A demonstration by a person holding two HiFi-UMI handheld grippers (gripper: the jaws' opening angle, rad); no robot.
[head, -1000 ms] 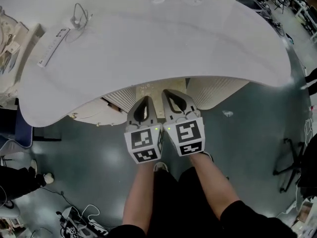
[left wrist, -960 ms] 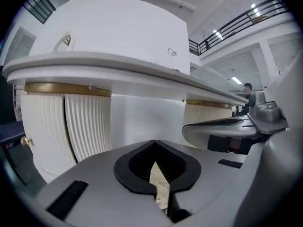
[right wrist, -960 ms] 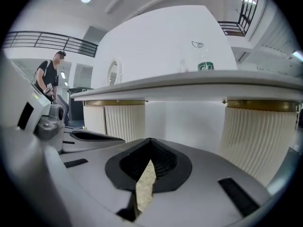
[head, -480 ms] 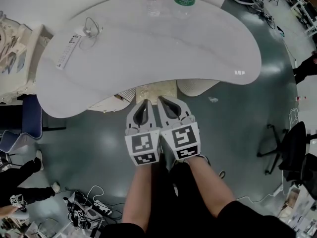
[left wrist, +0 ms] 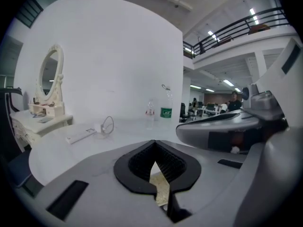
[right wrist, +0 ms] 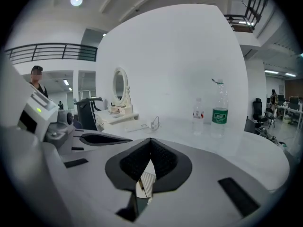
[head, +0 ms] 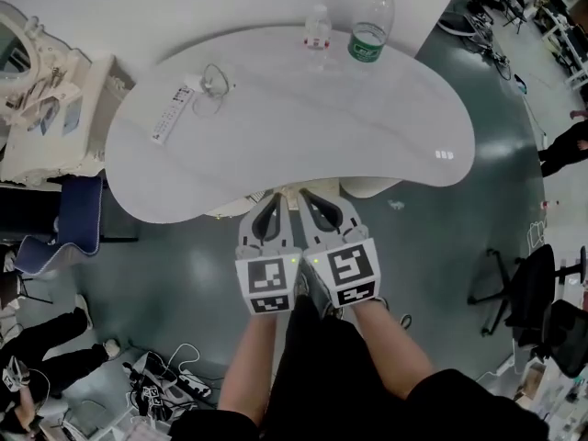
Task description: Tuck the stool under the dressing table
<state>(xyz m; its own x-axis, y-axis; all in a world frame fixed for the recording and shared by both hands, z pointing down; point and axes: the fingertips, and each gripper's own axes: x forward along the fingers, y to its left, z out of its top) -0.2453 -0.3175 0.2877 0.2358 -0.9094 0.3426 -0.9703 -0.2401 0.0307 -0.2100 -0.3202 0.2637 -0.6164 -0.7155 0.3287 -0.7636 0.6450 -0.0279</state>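
Observation:
The stool, cream with ribbed sides and a speckled top, stands under the white curved table; only slivers of it show past the table's near edge. Both grippers are held side by side above the floor, just in front of that edge. My left gripper is shut with nothing in it, and so is my right gripper. In the left gripper view the closed left gripper shows a bit of the speckled stool top through its gap. The right gripper shows the ribbed stool side the same way.
Two bottles, a power strip and a coiled cable lie on the table. A cream vanity with a mirror and a blue chair stand left. Floor cables lie near left; a black chair stands right.
Both grippers have risen together, still shut and side by side. The head view has pulled back, so the table looks smaller and less of the stool shows.

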